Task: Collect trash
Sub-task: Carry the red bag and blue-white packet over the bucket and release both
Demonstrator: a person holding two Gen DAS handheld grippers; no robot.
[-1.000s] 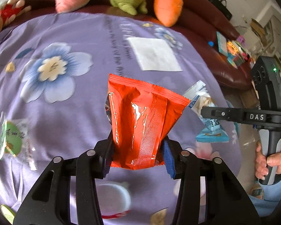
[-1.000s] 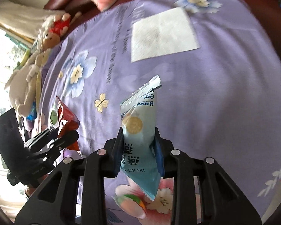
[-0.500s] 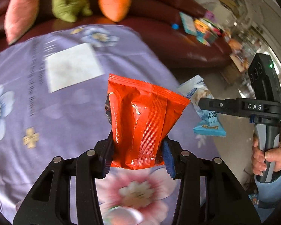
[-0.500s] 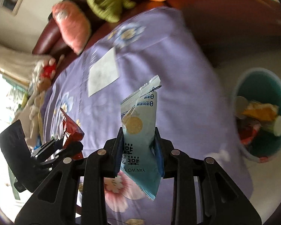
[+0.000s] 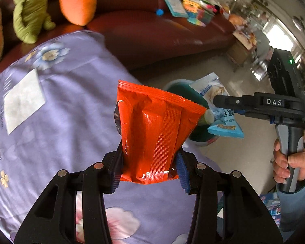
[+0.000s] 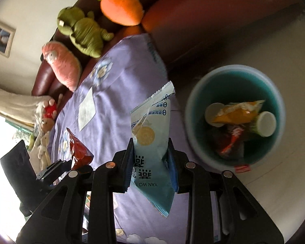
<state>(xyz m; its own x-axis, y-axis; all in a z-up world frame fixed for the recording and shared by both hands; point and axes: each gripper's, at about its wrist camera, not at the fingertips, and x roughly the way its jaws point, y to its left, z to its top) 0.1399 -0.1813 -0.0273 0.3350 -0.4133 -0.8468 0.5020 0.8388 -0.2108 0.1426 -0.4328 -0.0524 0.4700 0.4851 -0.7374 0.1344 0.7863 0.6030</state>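
My left gripper (image 5: 148,168) is shut on an orange-red snack wrapper (image 5: 152,134), held upright over the edge of the purple flowered table (image 5: 57,109). My right gripper (image 6: 150,162) is shut on a light blue snack packet (image 6: 152,142); the packet also shows in the left wrist view (image 5: 223,120). A teal trash bin (image 6: 201,142) stands on the floor to the right of the table, with wrappers and cups inside. In the left wrist view the bin (image 5: 185,93) is mostly hidden behind the red wrapper. The left gripper with the red wrapper (image 6: 77,150) shows at the left of the right wrist view.
A white paper napkin (image 5: 23,101) lies on the table. A dark red sofa (image 5: 162,34) stands behind with a green plush (image 6: 81,30), an orange carrot plush (image 6: 122,6) and a pink plush (image 6: 61,65). Books and toys (image 5: 193,10) lie on the sofa. Pale floor surrounds the bin.
Both grippers have swung right, away from the table's middle, each still holding its wrapper. The trash bin has come into view and now sits close to the right gripper.
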